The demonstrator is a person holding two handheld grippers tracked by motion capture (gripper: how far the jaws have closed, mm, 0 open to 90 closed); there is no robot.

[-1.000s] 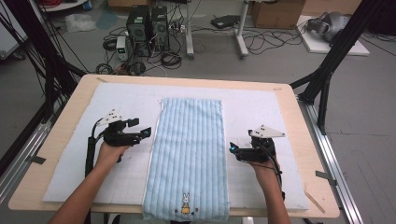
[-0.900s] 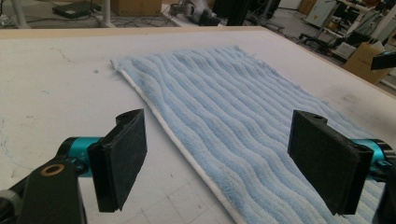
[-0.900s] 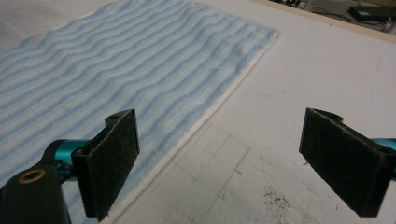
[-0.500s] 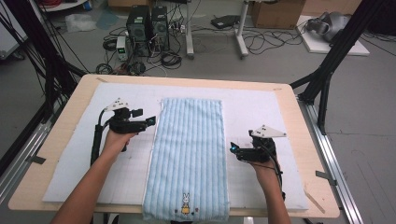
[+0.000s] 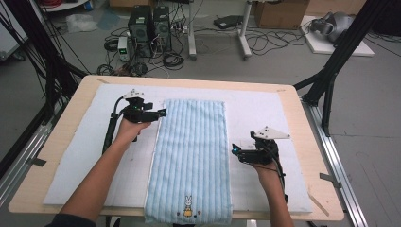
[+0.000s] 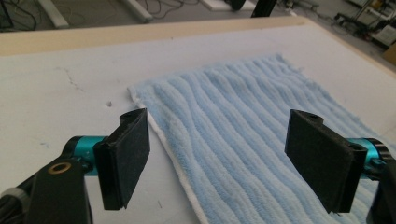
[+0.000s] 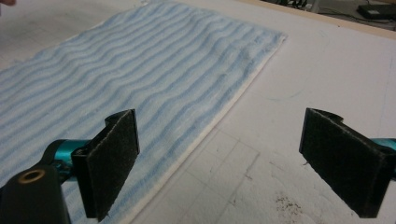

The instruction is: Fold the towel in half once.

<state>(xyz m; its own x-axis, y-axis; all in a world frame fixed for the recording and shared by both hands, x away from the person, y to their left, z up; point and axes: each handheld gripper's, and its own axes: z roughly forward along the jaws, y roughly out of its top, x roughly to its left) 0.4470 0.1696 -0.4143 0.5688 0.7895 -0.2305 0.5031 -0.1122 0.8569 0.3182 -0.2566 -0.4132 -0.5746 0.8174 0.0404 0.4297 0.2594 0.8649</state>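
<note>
A light blue striped towel [image 5: 194,156] lies flat and lengthwise on the white mat, with a small rabbit picture [image 5: 187,206] at its near end. My left gripper [image 5: 162,113] is open at the towel's left edge, close to the far left corner. In the left gripper view its jaws [image 6: 224,158] straddle that edge of the towel [image 6: 243,116], with nothing between them. My right gripper [image 5: 234,151] is open beside the towel's right edge, about halfway along. Seen in the right gripper view, my right gripper [image 7: 229,161] spans the towel [image 7: 140,70] edge and the bare mat.
The white mat [image 5: 265,118] covers most of the wooden table [image 5: 307,156]. Black frame posts [image 5: 331,71] stand at the table's far corners. Computer cases [image 5: 146,23] and cables sit on the floor beyond the far edge.
My left gripper has moved away from the person along the towel's left edge, toward the far corner. My right gripper has barely shifted. The towel lies as before.
</note>
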